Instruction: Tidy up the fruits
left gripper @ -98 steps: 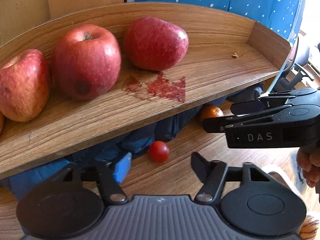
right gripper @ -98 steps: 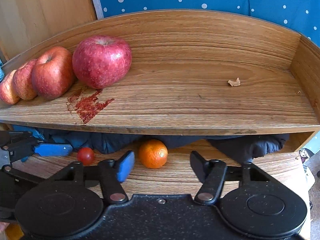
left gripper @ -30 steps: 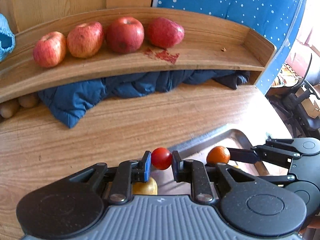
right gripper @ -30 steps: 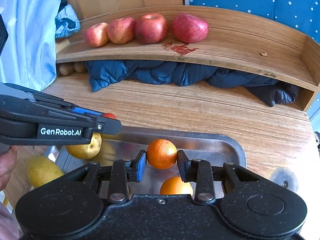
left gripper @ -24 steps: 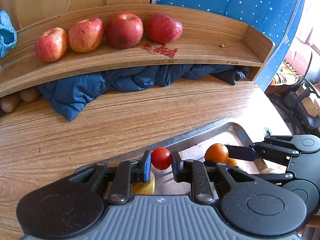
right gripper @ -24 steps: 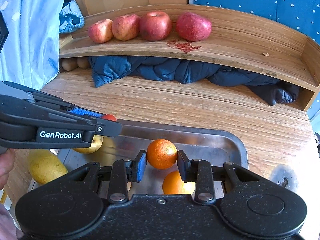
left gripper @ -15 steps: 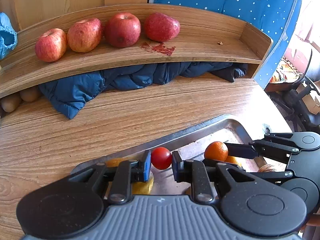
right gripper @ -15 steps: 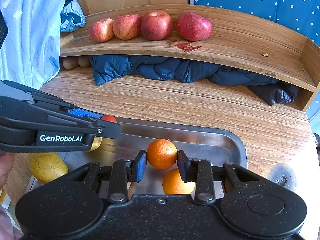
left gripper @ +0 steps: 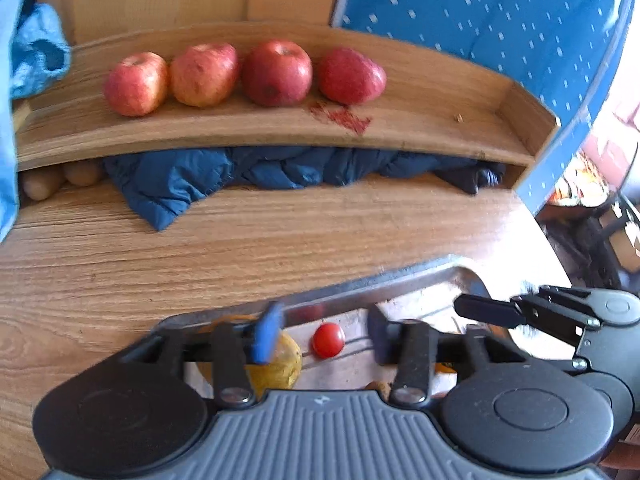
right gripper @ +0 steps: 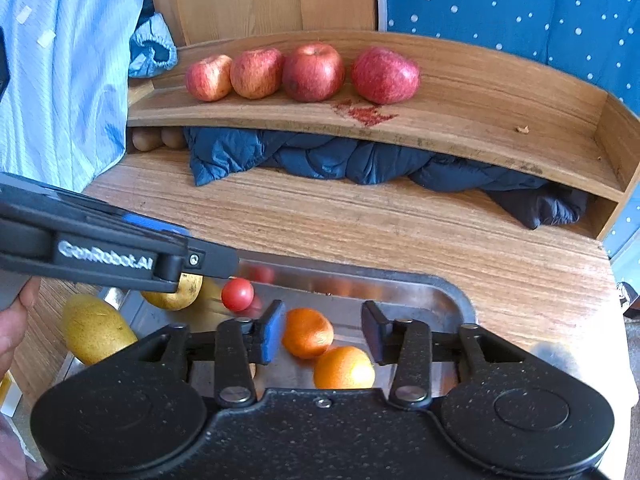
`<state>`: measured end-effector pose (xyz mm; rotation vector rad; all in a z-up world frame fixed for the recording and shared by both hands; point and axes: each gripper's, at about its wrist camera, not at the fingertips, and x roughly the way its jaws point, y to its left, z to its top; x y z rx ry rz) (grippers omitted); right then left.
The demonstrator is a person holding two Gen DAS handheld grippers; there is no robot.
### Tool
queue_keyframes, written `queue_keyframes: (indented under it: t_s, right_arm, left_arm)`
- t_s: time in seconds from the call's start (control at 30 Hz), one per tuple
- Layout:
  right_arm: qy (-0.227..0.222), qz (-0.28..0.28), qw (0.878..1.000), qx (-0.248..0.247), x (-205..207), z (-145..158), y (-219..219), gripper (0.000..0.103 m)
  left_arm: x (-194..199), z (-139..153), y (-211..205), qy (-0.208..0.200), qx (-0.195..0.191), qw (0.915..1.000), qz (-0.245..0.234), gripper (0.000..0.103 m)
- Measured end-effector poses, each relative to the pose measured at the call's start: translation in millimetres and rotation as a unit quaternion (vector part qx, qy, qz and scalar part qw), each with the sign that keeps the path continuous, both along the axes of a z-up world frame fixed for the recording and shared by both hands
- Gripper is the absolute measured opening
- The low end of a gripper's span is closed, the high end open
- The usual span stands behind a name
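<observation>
Both grippers spread, tomato (left gripper: 328, 340), orange (right gripper: 307, 333) round, axisless

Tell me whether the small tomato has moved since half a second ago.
Yes. The tomato has left the left claw, now open, and sits lower, inside the metal tray.

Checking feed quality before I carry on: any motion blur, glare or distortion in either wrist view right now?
Left wrist view: smeared by motion, the dots on the blue cloth streak and the blue finger pad is soft; the shelf bows from fisheye. Right wrist view: sharper, though the tomato ghosts and the metal tray mirrors fruit colours.
</observation>
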<state>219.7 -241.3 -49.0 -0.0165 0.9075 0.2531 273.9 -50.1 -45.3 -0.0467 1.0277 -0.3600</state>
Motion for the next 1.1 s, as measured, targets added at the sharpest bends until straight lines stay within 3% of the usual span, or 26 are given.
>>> queue_keyframes:
  t_s: [0.03,0.1,0.17,0.33,0.6,0.8,1.1]
  right_arm:
    - [-0.004,0.0,1.0,0.0,-1.4,2.0,-1.8,0.053]
    - [-0.01,-0.001,1.0,0.0,-3.9,5.4,-5.1,0.059]
    - [-0.016,0.001,1.0,0.002,-6.8,8.4,-8.2,0.063]
    - [-0.031,0.005,0.999,0.01,-18.1,16.8,-15.8,0.083]
    - [-0.067,0.003,0.997,0.038,-42.5,29.2,-28.8,0.102]
    - [-0.089,0.002,0.995,0.045,-66.7,29.8,-31.7,0.102]
    - [-0.087,0.006,0.995,0.045,-90.9,29.2,-26.5,0.102]
  left_arm:
    - [-1.8,2.7,1.5,-0.006,0.0,0.9999,0.01,0.073]
    - [-5.4,7.4,4.3,-0.015,-0.001,0.9995,0.027,0.075]
    - [-9.2,11.6,7.0,-0.018,-0.001,0.9989,0.044,0.085]
    - [-27.2,22.2,14.8,-0.038,0.004,0.9948,0.095,0.099]
    - [-62.4,34.3,21.2,-0.049,0.027,0.9863,0.155,0.102]
    - [-93.8,39.9,23.8,-0.058,0.046,0.9807,0.181,0.102]
    - [-127.0,36.9,35.2,-0.043,0.053,0.9771,0.202,0.102]
